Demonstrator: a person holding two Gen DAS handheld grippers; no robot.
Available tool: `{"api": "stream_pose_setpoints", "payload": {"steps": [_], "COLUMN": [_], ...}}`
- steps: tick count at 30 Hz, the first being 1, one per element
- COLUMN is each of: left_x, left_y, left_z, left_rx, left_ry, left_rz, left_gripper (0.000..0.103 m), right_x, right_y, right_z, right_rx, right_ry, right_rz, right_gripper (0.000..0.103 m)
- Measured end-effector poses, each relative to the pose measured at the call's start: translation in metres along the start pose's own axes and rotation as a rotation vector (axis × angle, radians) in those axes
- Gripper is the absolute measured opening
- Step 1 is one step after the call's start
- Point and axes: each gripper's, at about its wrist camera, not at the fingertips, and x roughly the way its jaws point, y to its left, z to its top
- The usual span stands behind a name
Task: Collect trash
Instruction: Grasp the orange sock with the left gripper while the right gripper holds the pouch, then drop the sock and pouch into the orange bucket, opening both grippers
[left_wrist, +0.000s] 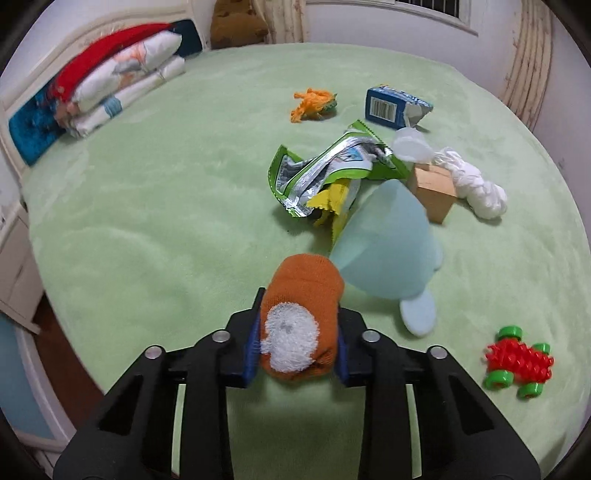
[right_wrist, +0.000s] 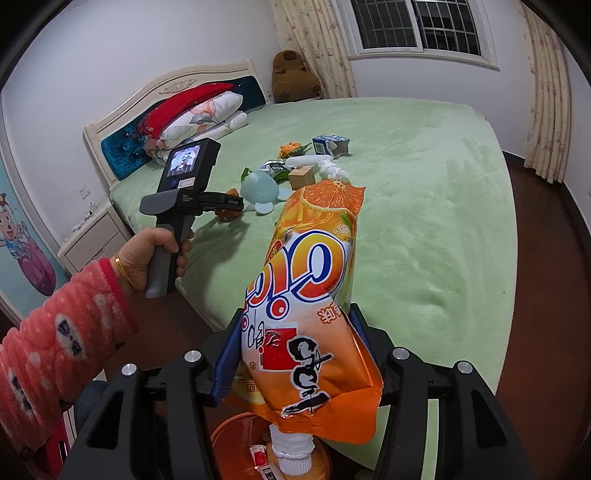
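Bedroom setting: a bed covered by a pale green blanket (left_wrist: 166, 206) carries a scatter of litter and toys. Near the middle lies a crumpled green and silver wrapper (left_wrist: 325, 173), with a torn blue carton (left_wrist: 395, 105) beyond it, a wad of white plastic (left_wrist: 476, 184) beside a small wooden block (left_wrist: 434, 190), and a light blue cup (left_wrist: 388, 251) tipped on its side. An orange yarn toy (left_wrist: 314, 103) and a red spiked toy with green wheels (left_wrist: 517, 362) lie apart from the pile. The left gripper (left_wrist: 299, 343) is closed onto an orange sock with a white fuzzy patch (left_wrist: 299, 321); both blue pads press its sides, just beside the cup. The right gripper (right_wrist: 295, 354) clamps an orange drink pouch (right_wrist: 310, 306) printed with orange slices, its white cap pointing downward at the bed's edge. Directly below the pouch sits an orange bin (right_wrist: 229, 439) on the floor; small red and white packets (right_wrist: 260, 461) are visible inside.
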Motion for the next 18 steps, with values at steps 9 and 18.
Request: {"api": "stream_pose_setpoints", "payload": {"steps": [9,18], "left_x": [-0.062,-0.163], "left_y": [-0.004,0.003], "left_z": [-0.019,-0.090], "left_rx": [0.052,0.111], "left_ry": [-0.068,-0.184], "left_rz": [-0.004,-0.077], "left_gripper": [0.026,0.026], "right_x": [-0.007,-0.014], "right_y": [0.010,0.040], "right_z": [0.000,-0.003], "right_rx": [-0.007,-0.082], "right_ry": [-0.029,-0.036], "right_rz": [0.009,0.017], "right_gripper": [0.054,0.054]}}
